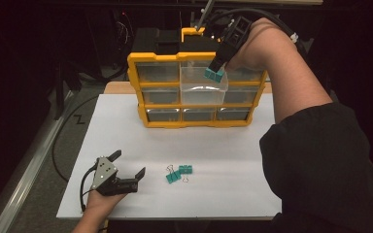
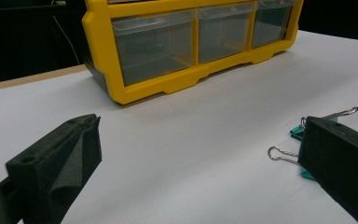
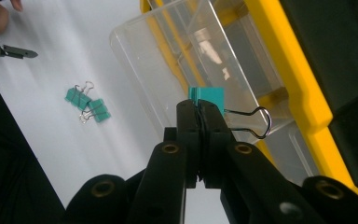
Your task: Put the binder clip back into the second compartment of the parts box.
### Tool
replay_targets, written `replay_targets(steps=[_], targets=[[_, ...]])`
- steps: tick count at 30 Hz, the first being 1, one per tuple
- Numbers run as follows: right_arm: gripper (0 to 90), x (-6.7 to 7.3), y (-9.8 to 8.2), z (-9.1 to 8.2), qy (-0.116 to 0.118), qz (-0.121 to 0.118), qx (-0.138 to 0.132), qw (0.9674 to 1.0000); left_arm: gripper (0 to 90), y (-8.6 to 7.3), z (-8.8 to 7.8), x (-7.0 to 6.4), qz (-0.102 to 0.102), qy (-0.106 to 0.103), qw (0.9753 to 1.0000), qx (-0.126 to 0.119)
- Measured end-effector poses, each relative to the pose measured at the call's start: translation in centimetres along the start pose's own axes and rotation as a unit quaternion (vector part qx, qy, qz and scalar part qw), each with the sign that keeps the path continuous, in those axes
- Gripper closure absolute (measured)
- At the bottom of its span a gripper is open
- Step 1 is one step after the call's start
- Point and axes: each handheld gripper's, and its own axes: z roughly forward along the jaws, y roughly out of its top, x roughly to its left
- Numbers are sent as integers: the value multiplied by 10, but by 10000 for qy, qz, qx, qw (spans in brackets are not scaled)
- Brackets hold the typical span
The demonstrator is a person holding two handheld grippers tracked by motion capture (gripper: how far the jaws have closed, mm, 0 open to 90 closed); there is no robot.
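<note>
Right gripper (image 1: 214,74) jaws clamped on a teal binder clip (image 3: 207,98) above the pulled-out clear drawer (image 1: 204,86). Centre it over the drawer before releasing. Left gripper (image 1: 127,168) jaws open, empty, parked on the worktop (image 1: 233,160).

Binder clip (image 2: 303,133) mostly hidden behind left gripper (image 2: 205,163) jaw; organizer (image 2: 121,88) top cut off by frame edge; drawer contents too blurred to tell.

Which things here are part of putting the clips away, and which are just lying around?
Part of the job:
- teal binder clip pinched in the right gripper
- pulled-out clear drawer of the yellow organizer
- two teal clips waiting on the white table
- left gripper, open, resting near them

Just lying about:
- black cables beside the table
</note>
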Motion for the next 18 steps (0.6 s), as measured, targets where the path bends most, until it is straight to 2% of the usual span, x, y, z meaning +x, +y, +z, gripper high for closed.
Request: replay_targets(steps=[6, 9, 11, 18], targets=[[900, -1, 0, 3, 21, 0, -23, 10000, 3, 0, 0, 0, 9, -4, 10000, -2], [763, 0, -2, 1, 3, 73, -34, 10000, 3, 0, 0, 0, 5, -8, 10000, 1], [714, 1, -4, 1, 10, 110, 6, 9999, 3, 0, 0, 0, -1, -7, 10000, -8], [658, 9, -18, 2, 65, 144, 70, 9999, 3, 0, 1, -2, 6, -18, 10000, 18]])
